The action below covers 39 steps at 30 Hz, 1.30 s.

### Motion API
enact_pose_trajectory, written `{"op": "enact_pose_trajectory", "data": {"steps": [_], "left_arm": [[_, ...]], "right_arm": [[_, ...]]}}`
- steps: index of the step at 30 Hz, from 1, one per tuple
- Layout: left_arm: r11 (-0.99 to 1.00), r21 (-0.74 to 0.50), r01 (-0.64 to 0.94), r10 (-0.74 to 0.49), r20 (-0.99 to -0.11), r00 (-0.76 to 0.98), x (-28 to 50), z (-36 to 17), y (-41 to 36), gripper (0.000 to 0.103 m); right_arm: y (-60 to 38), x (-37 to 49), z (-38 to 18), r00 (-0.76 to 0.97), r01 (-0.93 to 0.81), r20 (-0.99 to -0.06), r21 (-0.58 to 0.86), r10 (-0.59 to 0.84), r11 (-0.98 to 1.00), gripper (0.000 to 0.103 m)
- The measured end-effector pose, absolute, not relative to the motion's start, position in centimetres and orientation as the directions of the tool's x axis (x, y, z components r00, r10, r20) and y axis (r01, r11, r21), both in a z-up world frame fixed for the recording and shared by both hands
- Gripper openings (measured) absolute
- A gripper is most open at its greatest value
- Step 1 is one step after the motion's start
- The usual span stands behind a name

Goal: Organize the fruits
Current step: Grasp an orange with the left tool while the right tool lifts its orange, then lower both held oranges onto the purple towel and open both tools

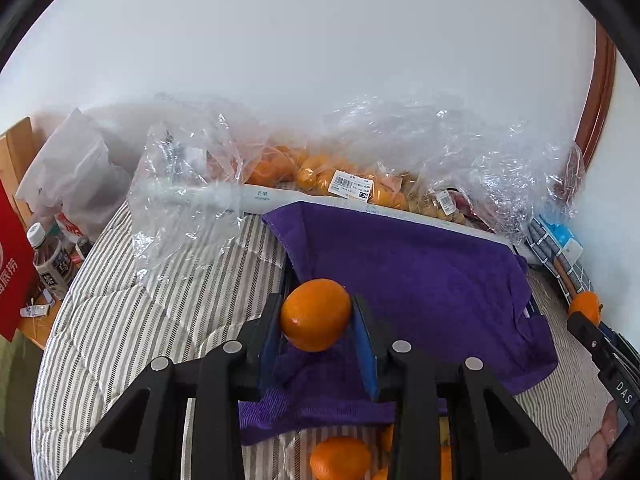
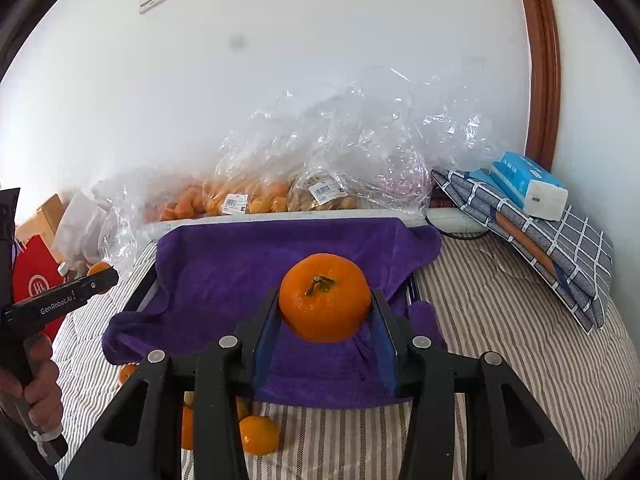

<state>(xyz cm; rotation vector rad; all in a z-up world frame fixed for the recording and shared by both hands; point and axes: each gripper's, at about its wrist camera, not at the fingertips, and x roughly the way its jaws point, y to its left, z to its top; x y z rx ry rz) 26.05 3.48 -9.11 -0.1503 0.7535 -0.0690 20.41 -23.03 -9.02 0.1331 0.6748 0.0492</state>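
Orange on both sides! The left gripper (image 1: pixel 316 314) has a smooth orange (image 1: pixel 315 314) pinched between its blue-padded jaws, which press it on either flank, and the fruit hangs just above the near edge of the purple towel (image 1: pixel 420 280). Over on the other hand, the right gripper (image 2: pixel 325 300) has its jaws clamped on a stemmed orange (image 2: pixel 325 298), green stalk facing the camera, again held over the towel's near half.

Ahead of both pairs of jaws the towel drapes across a dark-framed tray (image 2: pixel 140 294) lying on the striped bed quilt (image 2: pixel 500 340). Beyond the towel, against the white wall, lie crinkled clear plastic bags (image 2: pixel 352 152) packed with small orange fruit (image 2: pixel 248 196), price labels showing.

Below the left jaws, nearest the camera, loose oranges (image 1: pixel 340 458) lie on the quilt; the right wrist view catches one more (image 2: pixel 259 435) under its own jaws. Off to the right of the right jaws, a blue tissue pack (image 2: pixel 528 186) sits on folded checked cloth (image 2: pixel 560 248). Far left of the left jaws, a drink bottle (image 1: pixel 50 264) stands beside a red bag (image 1: pixel 12 272).
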Motion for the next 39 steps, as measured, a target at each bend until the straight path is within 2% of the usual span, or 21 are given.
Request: {"op": "enact_pose_trajectory", "data": {"steps": [14, 18, 39], "left_arm": [[0.988, -0.156, 0.023, -0.130, -0.727, 0.674, 29.9, -13.2, 1.3, 0.032], [0.987, -0.155, 0.034, -0.138, -0.733, 0.666, 30.0, -13.7, 0.9, 0.032], [0.991, -0.125, 0.046, -0.126, -0.765, 0.632, 30.4, -15.5, -0.2, 0.032]], "right_arm": [[-22.8, 24.7, -12.7, 0.748, -0.003, -0.658, 0.127, 0.087, 0.992, 0.043], [-23.0, 25.3, -14.2, 0.715, 0.012, -0.693, 0.142, 0.091, 0.990, 0.043], [-23.1, 26.3, -16.7, 0.669, 0.005, -0.735, 0.151, 0.109, 0.989, 0.043]]}}
